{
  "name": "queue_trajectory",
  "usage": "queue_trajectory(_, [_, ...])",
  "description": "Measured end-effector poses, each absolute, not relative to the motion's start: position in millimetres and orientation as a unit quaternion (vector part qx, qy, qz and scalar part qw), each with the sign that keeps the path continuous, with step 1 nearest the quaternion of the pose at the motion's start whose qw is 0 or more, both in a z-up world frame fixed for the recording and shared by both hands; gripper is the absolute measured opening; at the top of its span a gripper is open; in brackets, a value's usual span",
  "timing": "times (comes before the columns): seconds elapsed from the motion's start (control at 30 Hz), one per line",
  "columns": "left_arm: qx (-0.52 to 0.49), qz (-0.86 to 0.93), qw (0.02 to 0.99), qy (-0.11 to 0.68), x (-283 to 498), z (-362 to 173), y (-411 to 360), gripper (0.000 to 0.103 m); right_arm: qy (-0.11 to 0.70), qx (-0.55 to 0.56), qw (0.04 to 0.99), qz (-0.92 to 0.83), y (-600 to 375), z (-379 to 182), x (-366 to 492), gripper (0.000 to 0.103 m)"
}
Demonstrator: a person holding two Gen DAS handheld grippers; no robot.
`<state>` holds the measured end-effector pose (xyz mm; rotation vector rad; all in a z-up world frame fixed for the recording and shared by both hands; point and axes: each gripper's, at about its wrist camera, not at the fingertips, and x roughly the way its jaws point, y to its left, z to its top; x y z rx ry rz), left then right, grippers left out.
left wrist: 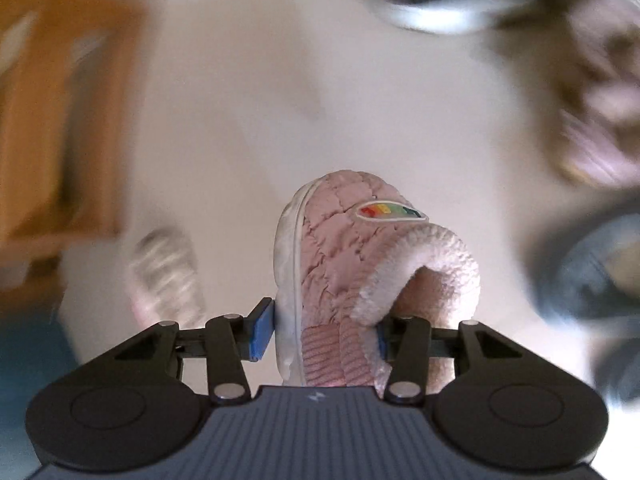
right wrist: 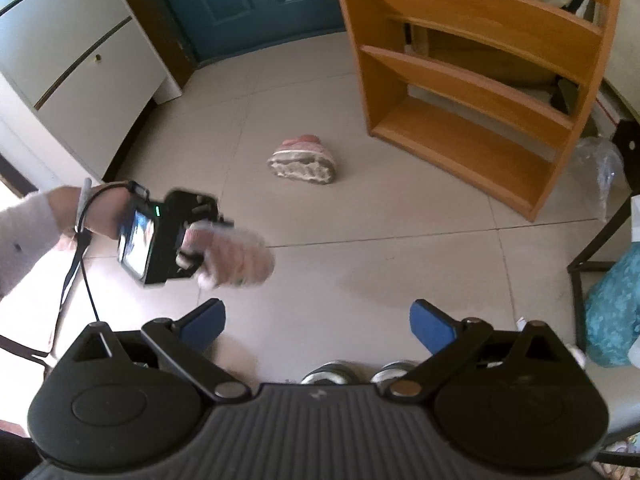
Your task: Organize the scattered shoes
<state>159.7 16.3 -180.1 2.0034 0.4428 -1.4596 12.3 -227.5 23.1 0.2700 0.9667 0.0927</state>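
Observation:
My left gripper (left wrist: 322,332) is shut on a pink quilted slipper (left wrist: 352,264) with a fleece cuff and a rainbow patch, one blue pad on the sole side and one at the cuff. The slipper hangs off the floor. The right wrist view shows the same gripper (right wrist: 192,240) carried by a sleeved hand, with the blurred slipper (right wrist: 240,258) in it. A second pink slipper (right wrist: 304,160) lies on its side on the tiles with its sole showing, just left of the wooden shoe shelf (right wrist: 472,80). My right gripper (right wrist: 318,328) stands open over the floor with nothing between its fingers.
A white drawer cabinet (right wrist: 72,72) and a blue door (right wrist: 256,0) stand at the back left. A black metal frame (right wrist: 600,248), a teal bag (right wrist: 616,308) and a plastic bag (right wrist: 600,164) are on the right. Grey shoes (right wrist: 332,374) sit under the right gripper. Blurred shoes (left wrist: 592,272) lie around the left view's edge.

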Motion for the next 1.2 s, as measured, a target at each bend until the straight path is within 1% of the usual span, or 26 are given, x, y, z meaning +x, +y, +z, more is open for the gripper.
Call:
queue_trajectory(0.07, [0.771, -0.575, 0.226, 0.151, 138.0, -196.5, 19.3, 0.057, 0.464, 0.130, 0.875, 0.050, -219.5, 21.2, 9.5, 0.099])
queue_trajectory(0.1, [0.788, -0.569, 0.194, 0.133, 128.6, -209.8, 19.1, 0.062, 0.465, 0.129, 0.875, 0.053, -215.5, 20.3, 8.1, 0.099])
queue_trajectory(0.13, [0.802, -0.556, 0.185, 0.118, 124.9, -218.7, 18.0, 0.076, 0.465, 0.126, 0.875, 0.055, -212.5, 19.3, 6.7, 0.099])
queue_trajectory(0.17, [0.826, -0.520, 0.200, 0.085, 123.5, -231.8, 15.0, 0.089, 0.467, 0.117, 0.875, 0.056, -209.1, 17.5, 5.6, 0.099])
queue_trajectory(0.2, [0.837, -0.497, 0.219, 0.066, 125.3, -237.3, 11.5, 0.092, 0.470, 0.107, 0.875, 0.056, -205.4, 15.3, 4.5, 0.099])
queue_trajectory(0.23, [0.842, -0.481, 0.239, 0.054, 128.1, -239.7, 8.1, 0.098, 0.472, 0.096, 0.874, 0.057, -201.7, 13.1, 3.5, 0.099])
queue_trajectory(0.27, [0.835, -0.474, 0.273, 0.065, 133.7, -233.6, 2.5, 0.102, 0.473, 0.093, 0.874, 0.055, -200.5, 11.7, 4.3, 0.099])
queue_trajectory(0.33, [0.816, -0.462, 0.334, 0.093, 144.4, -220.0, -7.0, 0.103, 0.475, 0.094, 0.873, 0.051, -199.8, 9.3, 7.4, 0.099])
queue_trajectory(0.43, [0.769, -0.408, 0.474, 0.134, 162.3, -189.9, -18.8, 0.103, 0.471, 0.097, 0.875, 0.058, -197.3, 9.0, 11.4, 0.099])
queue_trajectory(0.47, [0.739, -0.391, 0.526, 0.155, 166.4, -176.9, -18.2, 0.103, 0.468, 0.094, 0.876, 0.064, -194.1, 9.2, 12.5, 0.099])
queue_trajectory(0.53, [0.665, -0.352, 0.627, 0.202, 174.1, -149.5, -15.1, 0.103, 0.458, 0.082, 0.882, 0.079, -184.3, 7.0, 14.2, 0.099])
queue_trajectory(0.6, [0.563, -0.307, 0.718, 0.272, 177.3, -122.9, 0.2, 0.103, 0.447, 0.065, 0.888, 0.089, -173.9, 2.1, 15.5, 0.099])
queue_trajectory(0.63, [0.532, -0.296, 0.739, 0.288, 175.9, -117.4, 8.3, 0.103, 0.444, 0.057, 0.890, 0.091, -170.2, -0.3, 16.3, 0.099])
queue_trajectory(0.7, [0.428, -0.273, 0.798, 0.324, 163.7, -111.2, 33.6, 0.103, 0.440, 0.020, 0.893, 0.094, -155.6, -14.2, 21.9, 0.099])
queue_trajectory(0.77, [0.311, -0.247, 0.845, 0.359, 151.8, -112.3, 59.0, 0.103, 0.446, 0.029, 0.888, 0.104, -146.2, -26.0, 35.6, 0.094])
queue_trajectory(0.8, [0.244, -0.234, 0.857, 0.389, 147.1, -114.9, 68.2, 0.103, 0.450, 0.037, 0.886, 0.110, -142.0, -31.7, 43.1, 0.082])
queue_trajectory(0.83, [0.213, -0.230, 0.858, 0.406, 142.5, -120.2, 65.3, 0.103, 0.453, 0.045, 0.883, 0.115, -137.8, -37.3, 50.5, 0.069])
queue_trajectory(0.87, [0.177, -0.223, 0.860, 0.424, 138.4, -122.5, 69.5, 0.103, 0.457, 0.053, 0.880, 0.120, -133.6, -43.0, 57.9, 0.064])
queue_trajectory(0.9, [0.130, -0.195, 0.867, 0.440, 131.8, -121.0, 82.6, 0.103, 0.458, 0.053, 0.878, 0.125, -125.3, -50.9, 69.1, 0.064])
queue_trajectory(1.03, [0.022, -0.130, 0.875, 0.466, 109.5, -115.6, 125.4, 0.103, 0.467, 0.027, 0.871, 0.149, -87.0, -86.6, 112.8, 0.064])
queue_trajectory(1.13, [-0.056, -0.080, 0.869, 0.486, 91.8, -95.7, 155.7, 0.103, 0.466, 0.024, 0.867, 0.174, -55.4, -115.0, 140.6, 0.064])
queue_trajectory(1.17, [-0.062, -0.075, 0.869, 0.485, 96.3, -95.0, 158.7, 0.103, 0.465, 0.024, 0.866, 0.182, -44.8, -124.5, 149.8, 0.063])
queue_trajectory(1.2, [-0.063, -0.070, 0.872, 0.480, 97.0, -90.5, 161.5, 0.103, 0.469, 0.013, 0.862, 0.192, -32.0, -134.2, 157.6, 0.051])
